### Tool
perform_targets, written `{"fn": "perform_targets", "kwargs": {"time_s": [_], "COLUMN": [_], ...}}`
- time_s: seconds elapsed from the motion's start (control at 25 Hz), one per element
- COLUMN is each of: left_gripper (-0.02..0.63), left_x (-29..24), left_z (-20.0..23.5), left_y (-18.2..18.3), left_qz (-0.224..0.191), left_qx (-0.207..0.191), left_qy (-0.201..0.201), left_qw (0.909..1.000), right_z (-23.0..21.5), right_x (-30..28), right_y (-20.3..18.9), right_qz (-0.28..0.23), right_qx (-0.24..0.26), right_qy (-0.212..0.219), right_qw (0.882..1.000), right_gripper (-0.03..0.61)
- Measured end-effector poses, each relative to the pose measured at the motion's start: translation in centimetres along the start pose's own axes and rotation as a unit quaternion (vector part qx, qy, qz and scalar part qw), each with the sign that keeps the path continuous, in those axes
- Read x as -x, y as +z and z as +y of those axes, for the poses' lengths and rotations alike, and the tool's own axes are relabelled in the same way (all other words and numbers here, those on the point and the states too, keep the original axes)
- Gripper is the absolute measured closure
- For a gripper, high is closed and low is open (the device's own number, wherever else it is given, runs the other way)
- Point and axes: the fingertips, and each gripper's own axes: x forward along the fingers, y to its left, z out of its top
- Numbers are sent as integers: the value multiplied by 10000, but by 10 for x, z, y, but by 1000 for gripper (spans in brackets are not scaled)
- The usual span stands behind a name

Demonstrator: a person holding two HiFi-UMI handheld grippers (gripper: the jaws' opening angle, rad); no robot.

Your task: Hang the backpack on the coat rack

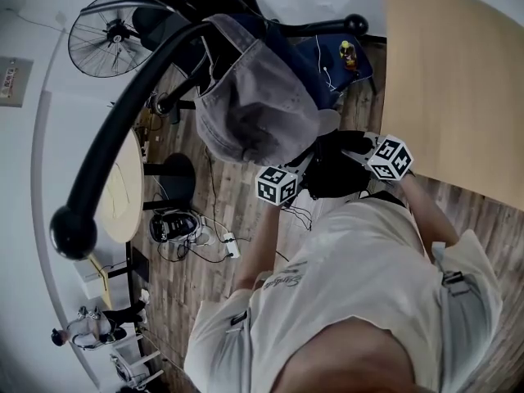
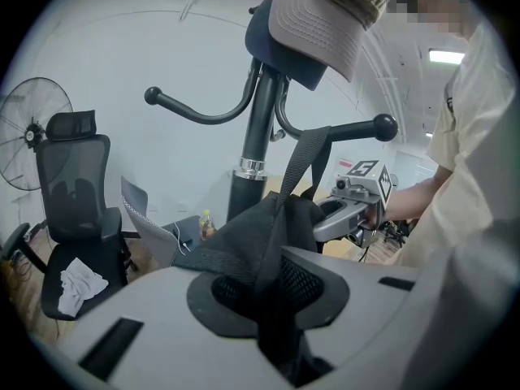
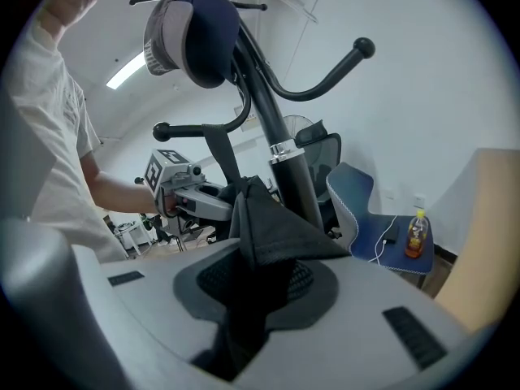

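Hanging step: backpack [image 2: 268, 226] strap [image 2: 302, 165] looks hooked on coat rack [image 2: 258, 120]; left gripper [image 2: 280, 311], right gripper [image 3: 244, 307] jaws both pinch backpack fabric. Next: lower, release.

Pale short-sleeved shirt [image 1: 368, 268], perhaps cream; ahead of it, left gripper [image 3: 231, 209] and right gripper [image 2: 323, 210], both grey with black-and-white squares.

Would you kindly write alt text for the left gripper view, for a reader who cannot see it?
The left claw grips a black fabric backpack, its strap rising to a black metal coat rack topped by a grey cap; the right claw is alongside.
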Motion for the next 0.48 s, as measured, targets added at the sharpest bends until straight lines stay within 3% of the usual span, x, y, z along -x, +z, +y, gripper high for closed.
{"fn": "perform_targets", "kwargs": {"time_s": [0.24, 0.36, 0.48], "left_gripper": [537, 528, 502], "left_x": [0, 2, 10], "left_z": [-1, 1, 6], "left_y": [-4, -4, -7], "left_qz": [-38, -70, -83], "left_qx": [-162, -204, -170], "left_qy": [-94, -2, 189], "left_qw": [9998, 9998, 9996], "right_z": [3, 4, 0], "right_x": [1, 3, 13], "right_y": [-2, -7, -6], "right_qz": [28, 271, 235], "right_qx": [-114, 217, 213], "right_qy": [-172, -561, -985], "right_qw": [9998, 9978, 9946], "right_gripper": [462, 443, 442]}}
